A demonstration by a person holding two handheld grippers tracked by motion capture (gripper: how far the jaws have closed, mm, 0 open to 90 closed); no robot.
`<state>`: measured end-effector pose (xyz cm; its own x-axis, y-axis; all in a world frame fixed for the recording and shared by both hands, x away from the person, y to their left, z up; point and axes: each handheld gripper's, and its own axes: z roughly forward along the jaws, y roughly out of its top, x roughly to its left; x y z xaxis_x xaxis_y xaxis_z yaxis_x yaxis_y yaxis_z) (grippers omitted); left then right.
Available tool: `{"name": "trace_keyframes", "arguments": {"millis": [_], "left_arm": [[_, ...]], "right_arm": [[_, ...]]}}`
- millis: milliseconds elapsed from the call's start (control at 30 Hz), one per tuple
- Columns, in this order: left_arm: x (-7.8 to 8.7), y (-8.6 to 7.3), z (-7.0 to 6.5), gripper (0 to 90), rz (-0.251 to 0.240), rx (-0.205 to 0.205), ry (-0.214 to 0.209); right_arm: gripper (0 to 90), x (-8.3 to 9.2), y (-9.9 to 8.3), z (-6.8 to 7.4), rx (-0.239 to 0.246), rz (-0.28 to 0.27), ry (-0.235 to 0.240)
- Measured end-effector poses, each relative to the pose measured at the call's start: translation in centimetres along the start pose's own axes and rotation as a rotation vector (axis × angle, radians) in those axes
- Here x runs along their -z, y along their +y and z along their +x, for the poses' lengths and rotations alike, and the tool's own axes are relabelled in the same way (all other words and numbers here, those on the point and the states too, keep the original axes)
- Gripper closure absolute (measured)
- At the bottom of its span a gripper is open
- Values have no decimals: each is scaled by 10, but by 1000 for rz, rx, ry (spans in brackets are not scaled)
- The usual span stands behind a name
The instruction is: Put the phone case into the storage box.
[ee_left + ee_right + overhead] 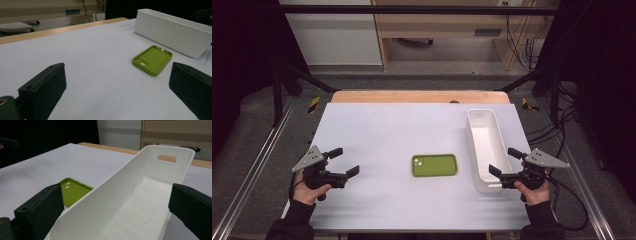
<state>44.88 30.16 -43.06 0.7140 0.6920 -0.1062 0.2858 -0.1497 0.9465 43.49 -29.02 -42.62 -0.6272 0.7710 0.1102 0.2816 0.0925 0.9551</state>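
Spanning the scene, the pale tabotop-sized sheet is the tabletop, its far edge bare wood, with cabinets and cables on the floor beyond. A long white bin lies along its right edge; the right gripper view reveals its inside and handle slot. The green phone case lies at mid-tabletop, hollow side up in the left gripper view. The left hand-held gripper and the right hand-held gripper near the front corners stand apart, holding nothing.
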Motion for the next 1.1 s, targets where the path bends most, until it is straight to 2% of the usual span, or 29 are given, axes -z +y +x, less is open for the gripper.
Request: {"name": "trace_keyframes", "arguments": {"millis": [567, 933, 1100], "left_arm": [[-3, 6, -6, 8, 5, -3, -12], [-14, 13, -19, 8, 24, -7, -28], [-21, 15, -23, 9, 42, -4, -20]], "right_arm": [[5, 1, 1, 1, 2, -2, 2], [5, 2, 2, 0, 0, -6, -2], [4, 3, 2, 0, 3, -4, -2]]}}
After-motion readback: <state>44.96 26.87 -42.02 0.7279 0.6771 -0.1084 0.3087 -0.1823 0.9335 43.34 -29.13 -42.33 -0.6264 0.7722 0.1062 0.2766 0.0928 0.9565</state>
